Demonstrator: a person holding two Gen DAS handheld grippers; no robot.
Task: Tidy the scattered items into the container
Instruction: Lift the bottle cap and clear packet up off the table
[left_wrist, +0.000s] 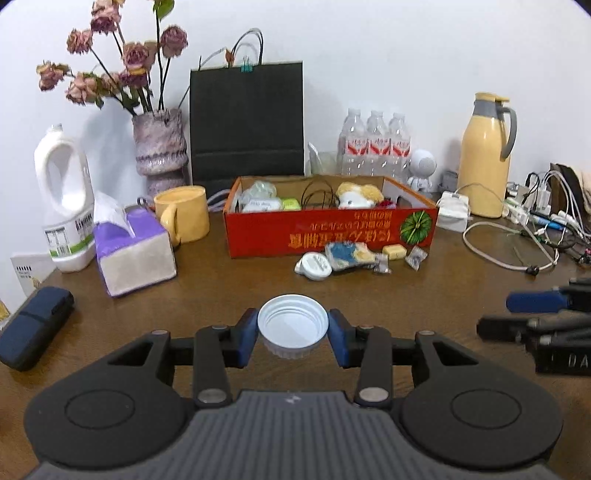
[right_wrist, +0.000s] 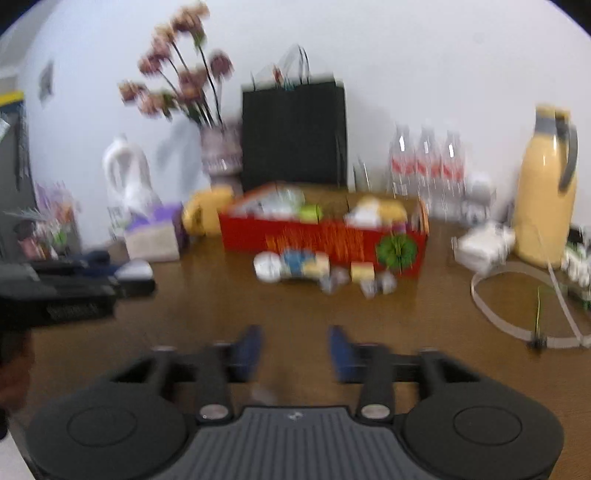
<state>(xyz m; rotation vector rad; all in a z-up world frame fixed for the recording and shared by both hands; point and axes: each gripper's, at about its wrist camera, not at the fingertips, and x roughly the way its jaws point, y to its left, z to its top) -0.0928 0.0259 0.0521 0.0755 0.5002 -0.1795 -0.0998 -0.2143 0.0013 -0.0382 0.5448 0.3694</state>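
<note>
My left gripper (left_wrist: 293, 320) is shut on a white screw lid (left_wrist: 292, 328), open side up, held over the brown table near its front. The red cardboard box (left_wrist: 328, 232) stands mid-table with a plush toy, packets and a cable inside. In front of it lie a white round tin (left_wrist: 314, 266), a blue and yellow packet (left_wrist: 349, 254), a yellow cube (left_wrist: 394, 252) and wrapped sweets (left_wrist: 416, 257). The right wrist view is blurred. There my right gripper (right_wrist: 295, 338) stands open with nothing between its fingers, facing the box (right_wrist: 317, 240).
Left of the box are a yellow mug (left_wrist: 183, 214), a purple tissue pack (left_wrist: 133, 251), a white jug (left_wrist: 66, 199) and a dark case (left_wrist: 35, 326). A black bag (left_wrist: 246, 122), water bottles (left_wrist: 375, 144), a yellow flask (left_wrist: 485, 155) and tangled cables (left_wrist: 517, 236) line the back and right.
</note>
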